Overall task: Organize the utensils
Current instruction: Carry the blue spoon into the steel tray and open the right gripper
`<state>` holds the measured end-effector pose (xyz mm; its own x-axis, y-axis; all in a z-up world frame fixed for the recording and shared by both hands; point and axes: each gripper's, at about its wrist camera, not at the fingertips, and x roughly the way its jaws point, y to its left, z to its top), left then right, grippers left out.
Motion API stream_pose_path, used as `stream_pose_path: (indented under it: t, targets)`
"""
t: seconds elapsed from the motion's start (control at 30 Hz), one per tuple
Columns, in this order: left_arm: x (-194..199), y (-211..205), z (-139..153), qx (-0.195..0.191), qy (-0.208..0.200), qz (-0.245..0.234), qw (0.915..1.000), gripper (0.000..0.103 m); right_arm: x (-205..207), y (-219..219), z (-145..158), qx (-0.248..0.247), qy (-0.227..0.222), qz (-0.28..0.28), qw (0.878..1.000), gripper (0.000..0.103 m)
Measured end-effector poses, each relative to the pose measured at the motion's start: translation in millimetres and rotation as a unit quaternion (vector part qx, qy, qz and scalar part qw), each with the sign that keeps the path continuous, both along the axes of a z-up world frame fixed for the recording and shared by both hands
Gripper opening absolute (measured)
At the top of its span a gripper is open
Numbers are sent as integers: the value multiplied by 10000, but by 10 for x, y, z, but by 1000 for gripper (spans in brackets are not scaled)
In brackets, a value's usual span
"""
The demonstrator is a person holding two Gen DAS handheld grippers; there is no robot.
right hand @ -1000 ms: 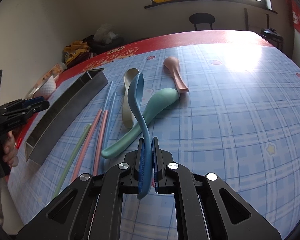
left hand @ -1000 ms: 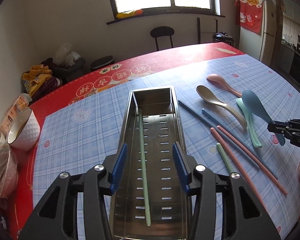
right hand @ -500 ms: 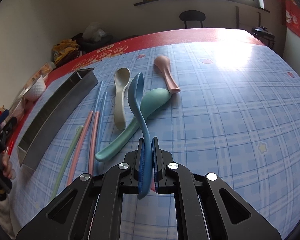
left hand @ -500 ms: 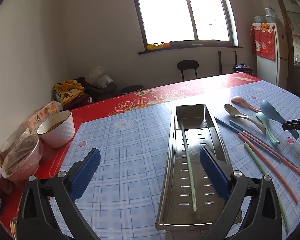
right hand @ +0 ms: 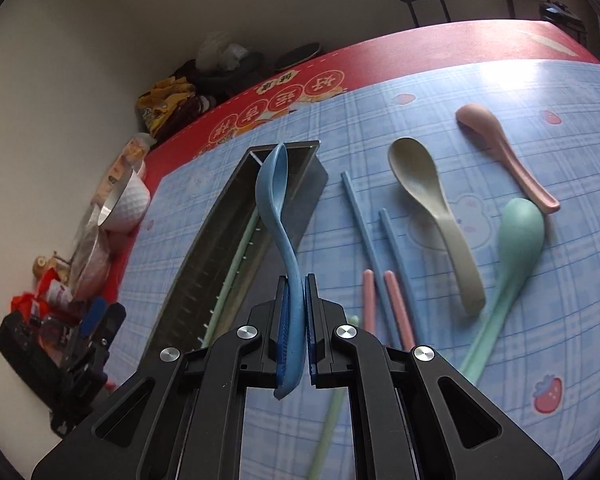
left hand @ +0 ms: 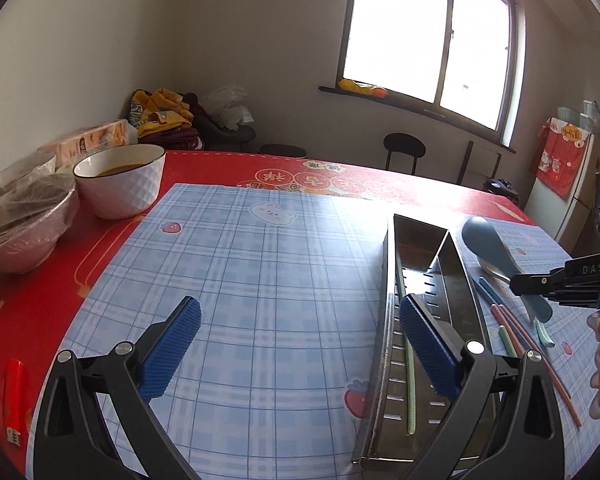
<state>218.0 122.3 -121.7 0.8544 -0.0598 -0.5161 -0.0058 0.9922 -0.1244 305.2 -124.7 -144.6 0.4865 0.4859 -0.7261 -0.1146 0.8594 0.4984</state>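
Right wrist view: my right gripper (right hand: 296, 320) is clamped on the blue spoon (right hand: 278, 208) handle, bowl edge-on above the perforated steel tray (right hand: 236, 236). Only this view shows beige spoon (right hand: 432, 216), pink spoon (right hand: 504, 156), mint spoon (right hand: 512, 248). Left view: left gripper (left hand: 300, 352) spread wide, right pad over the tray, green chopstick (left hand: 409, 368) inside.
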Motion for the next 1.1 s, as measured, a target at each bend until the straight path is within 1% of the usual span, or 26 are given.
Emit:
stream_pose_path:
  t: [0.13,0.3,0.4,0.63,0.77,0.83,0.9,1.0,1.1]
  targets:
    - [-28,0,13,-14,-46,-8,10000,97,233,283,-8,-19,159,-146,9998,7]
    - [-27,-16,18,-5,-26,-53,10000,97,422,437,-45,-159,350,-236,9990,7]
    - [-26,-22,18,-12,-14,-55,10000,97,478,523,-66,-278,413,-257,9984,7]
    - [-20,-38,21,40,-7,-80,10000,97,540,554,-122,-308,502,-281,9979,8]
    - [-14,-21,21,-3,0,-60,10000,97,521,566,-116,-357,438,-253,9981,9]
    - [-14,-19,21,1,1,-68,10000,97,492,564,-72,-382,328,-217,9985,9]
    - [-15,-15,22,-5,-3,-77,10000,97,433,540,17,-438,101,-139,9989,9]
    - [-8,5,16,-37,5,-72,10000,97,289,446,153,-656,-357,-11,9972,9]
    - [-6,4,16,-56,11,-70,10000,97,87,242,229,-843,-882,83,9925,9]
